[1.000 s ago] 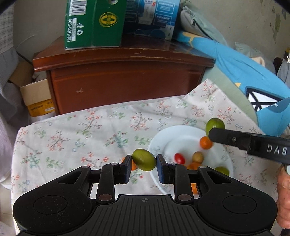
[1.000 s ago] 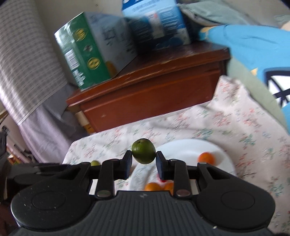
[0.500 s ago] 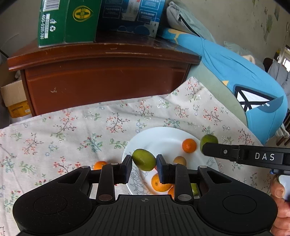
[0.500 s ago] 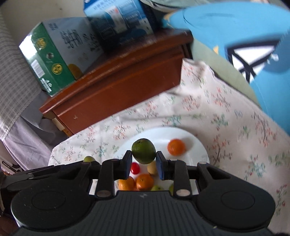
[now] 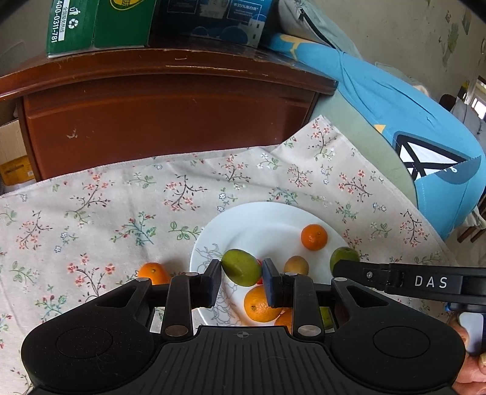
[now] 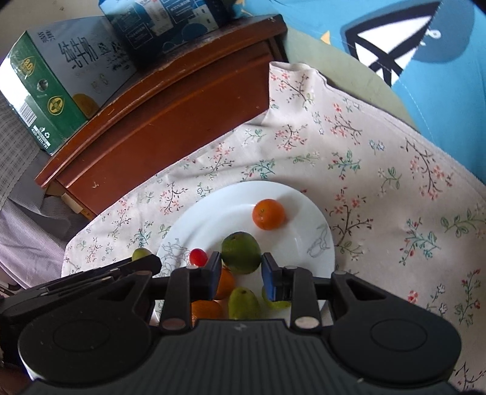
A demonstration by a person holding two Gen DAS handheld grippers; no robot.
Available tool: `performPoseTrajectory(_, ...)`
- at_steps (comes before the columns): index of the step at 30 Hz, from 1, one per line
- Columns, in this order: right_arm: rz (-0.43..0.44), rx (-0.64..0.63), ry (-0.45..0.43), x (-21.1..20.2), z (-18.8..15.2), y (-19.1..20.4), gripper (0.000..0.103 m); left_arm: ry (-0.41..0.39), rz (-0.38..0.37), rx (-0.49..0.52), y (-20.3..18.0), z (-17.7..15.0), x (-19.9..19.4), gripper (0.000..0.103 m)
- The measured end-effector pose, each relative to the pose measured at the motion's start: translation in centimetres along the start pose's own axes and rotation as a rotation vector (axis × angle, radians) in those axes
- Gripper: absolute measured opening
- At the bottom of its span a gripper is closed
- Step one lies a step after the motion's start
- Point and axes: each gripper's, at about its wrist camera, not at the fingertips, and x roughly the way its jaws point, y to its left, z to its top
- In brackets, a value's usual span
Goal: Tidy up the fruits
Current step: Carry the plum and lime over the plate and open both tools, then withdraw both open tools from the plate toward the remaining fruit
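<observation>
A white plate (image 5: 264,209) sits on the floral cloth and holds oranges (image 5: 314,237), a small yellowish fruit (image 5: 296,265) and a red cherry tomato (image 6: 198,256). My left gripper (image 5: 241,275) is shut on a green fruit (image 5: 241,267) over the plate's near left rim. My right gripper (image 6: 241,269) hangs over the plate's middle with a darker green fruit (image 6: 241,252) between its pads. Its jaws are opening, and the pads still touch the fruit. Another orange (image 5: 152,272) lies on the cloth left of the plate. Two green fruits (image 6: 243,303) lie at the plate's near edge.
A brown wooden cabinet (image 5: 170,121) stands behind the table, with a green carton (image 5: 100,24) and a blue carton (image 5: 212,18) on top. A blue cushion (image 5: 410,121) borders the right side. The floral cloth (image 5: 91,206) extends left of the plate. A person's hand (image 5: 470,364) shows at the lower right.
Both grippers have sunk toward the plate, each with its green fruit still between the pads. The right wrist has rolled, and the plate now fills more of both views.
</observation>
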Motion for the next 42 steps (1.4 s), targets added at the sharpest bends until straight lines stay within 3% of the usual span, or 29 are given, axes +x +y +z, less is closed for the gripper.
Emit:
performPoseTrajectory(5,-0.011,0.004,-0.006,0.0,0.0,0.0,0.031,-0.002,-0.006,0.002,-0.3,0.0,0.1,0.029)
performPoseTrajectory(7,-0.01,0.001,-0.009,0.0,0.0,0.1,0.031,-0.003,-0.002,0.005,-0.4,0.0,0.0,0.04)
performPoseTrajectory(9,-0.009,-0.005,-0.015,0.0,0.0,0.2,0.031,-0.013,0.016,0.009,-0.5,0.0,-0.3,0.063)
performPoseTrajectory(13,0.0,-0.022,-0.016,0.0,-0.1,0.6,0.031,-0.027,0.045,0.028,-0.7,0.1,-0.7,0.067)
performPoseTrajectory(15,0.0,-0.036,-0.017,0.1,-0.3,0.7,0.031,-0.02,0.06,0.025,-0.6,0.1,-0.8,0.077)
performPoseTrajectory(29,0.012,-0.138,-0.018,0.5,-1.4,2.6,0.032,0.022,0.164,0.035,0.5,0.0,-1.3,0.086)
performPoseTrajectory(42,0.029,-0.178,0.001,0.9,-2.1,3.5,0.033,0.059,0.212,0.038,1.1,0.1,-1.7,0.09)
